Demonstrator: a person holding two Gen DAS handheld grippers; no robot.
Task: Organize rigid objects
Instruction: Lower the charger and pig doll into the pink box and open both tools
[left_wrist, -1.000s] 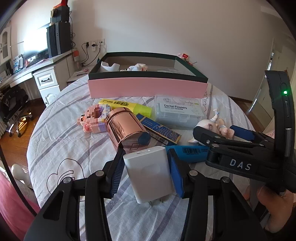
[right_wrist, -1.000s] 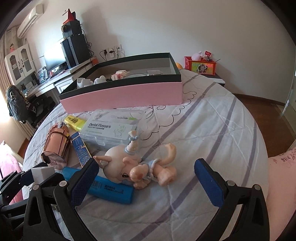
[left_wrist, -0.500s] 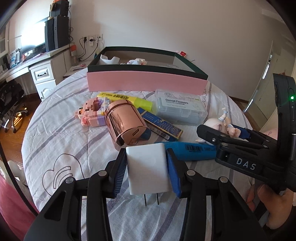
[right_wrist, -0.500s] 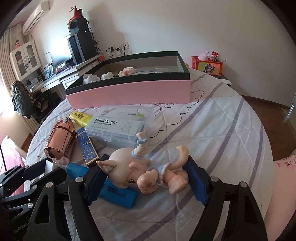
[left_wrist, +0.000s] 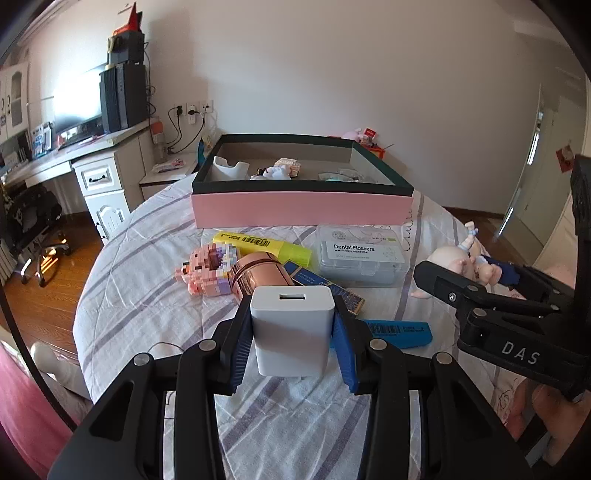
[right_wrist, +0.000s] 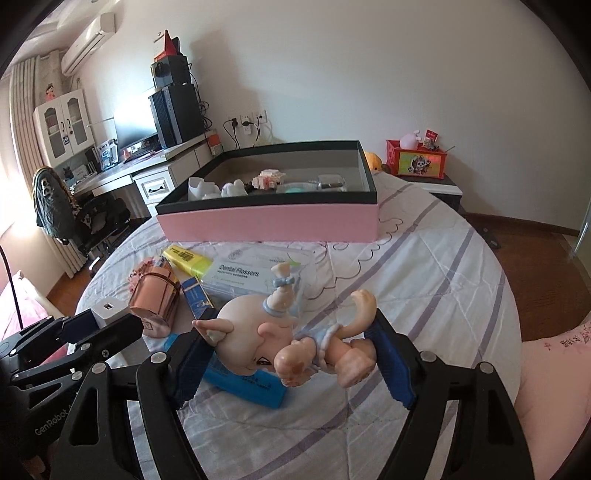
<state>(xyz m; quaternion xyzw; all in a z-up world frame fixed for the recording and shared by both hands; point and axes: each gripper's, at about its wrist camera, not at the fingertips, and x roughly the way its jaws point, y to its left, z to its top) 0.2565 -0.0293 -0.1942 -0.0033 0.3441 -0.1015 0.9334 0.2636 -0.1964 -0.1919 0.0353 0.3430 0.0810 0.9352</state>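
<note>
Both grippers were loaded: the left gripper (left_wrist: 291, 334) was clamped on a white charger (left_wrist: 291, 332), its jaws having just closed further on it, and the right gripper (right_wrist: 291, 354) was clamped on a baby doll (right_wrist: 291, 339), head against the left pad and legs against the right.

Ahead of both, at the far side of the bed (right_wrist: 443, 280), lay the pink box (left_wrist: 301, 208) with its dark rim, open on top, its long side running left to right. That box seemed the place for both loads, so the coming move would be forward and over the near wall. Neither hand looked clearly nearer.

On the bed between stayed a floss box (left_wrist: 364, 258), a copper can (left_wrist: 258, 275), a block figure (left_wrist: 205, 271), a yellow marker (left_wrist: 262, 245) and a blue marker (left_wrist: 400, 332).

Things already in the box were half hidden by its wall and hard to name. The charger's prongs were mostly hidden under its body.
</note>
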